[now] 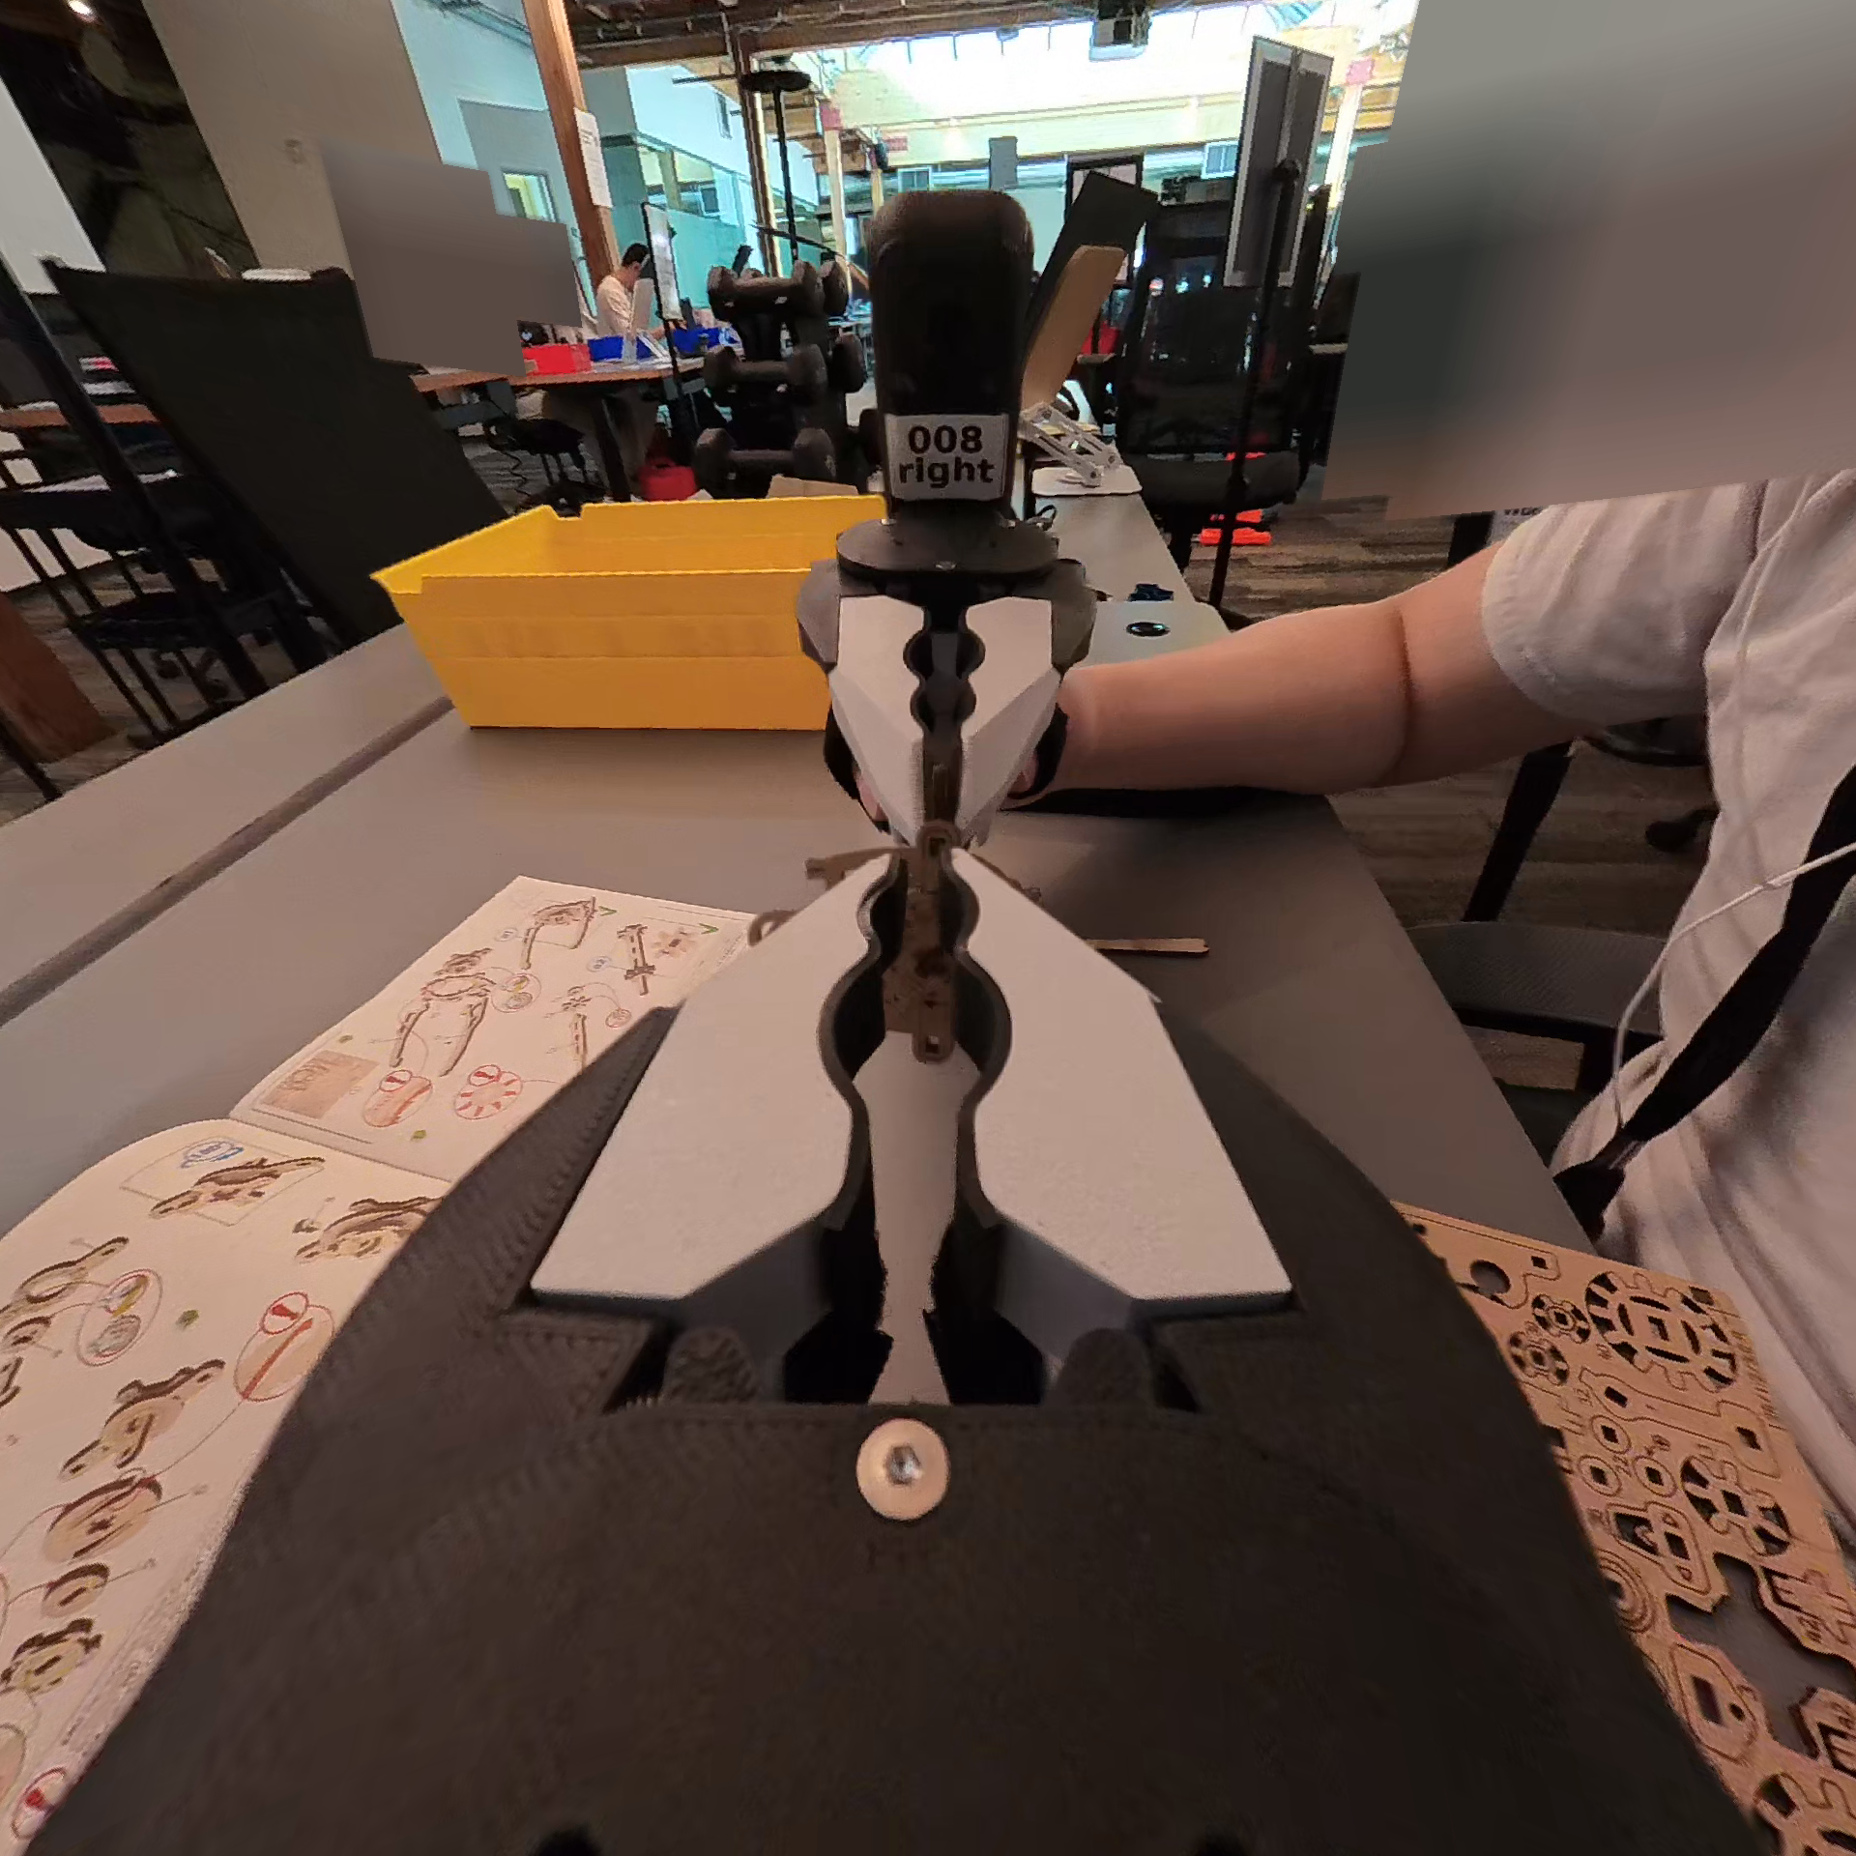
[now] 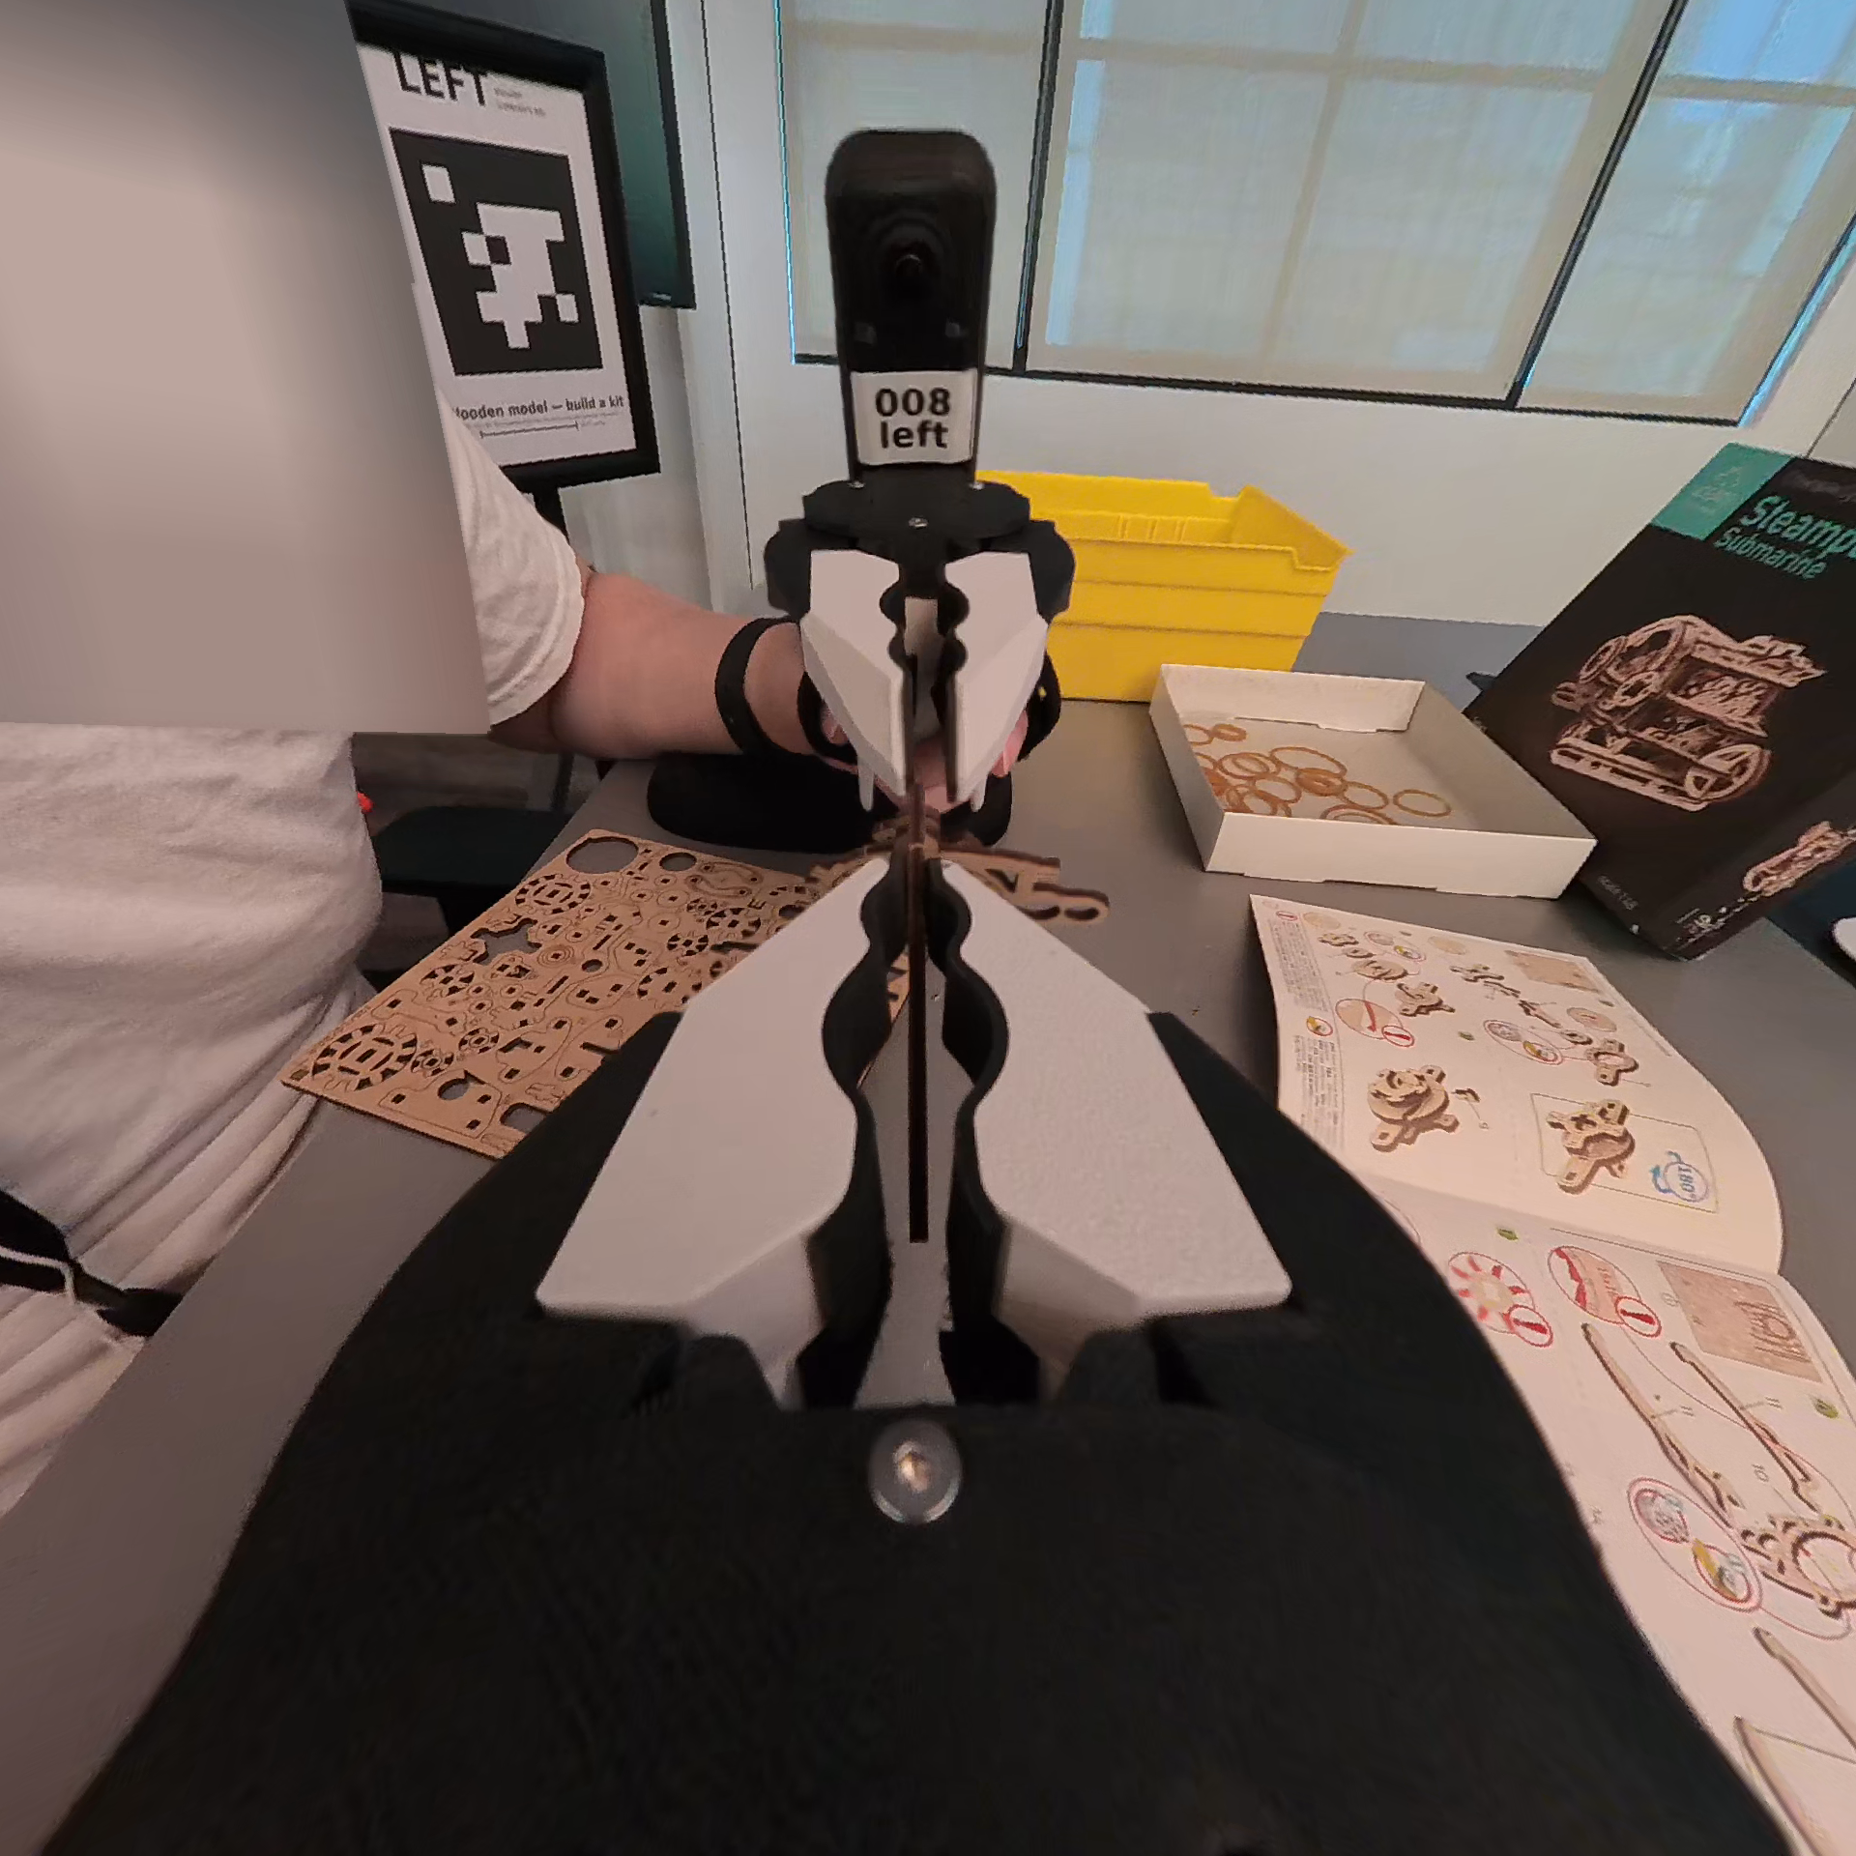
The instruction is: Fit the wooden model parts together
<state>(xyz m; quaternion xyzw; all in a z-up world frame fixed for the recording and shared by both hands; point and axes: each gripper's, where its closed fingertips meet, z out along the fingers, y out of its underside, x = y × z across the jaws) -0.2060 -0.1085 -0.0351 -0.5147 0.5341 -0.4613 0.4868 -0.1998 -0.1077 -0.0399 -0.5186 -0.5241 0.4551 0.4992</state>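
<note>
The right tongs [image 2: 912,884] pinched a thin wooden part [image 2: 916,1055] edge-on, tip to tip with the left tongs [image 2: 916,793]. Left of that meeting point a cut-out wooden sheet [image 2: 562,984] lay on the table [image 2: 1185,844]; right of it lay an instruction booklet [image 2: 1506,1105], and beyond that a white tray [image 2: 1386,844] of rings.

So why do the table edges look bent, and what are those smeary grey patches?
Left wrist view: the wide-angle lens bows the table edge; grey patches are privacy blur added afterwards. Right wrist view: same bending in the window frame; the nearby right gripper looms oversized.
</note>
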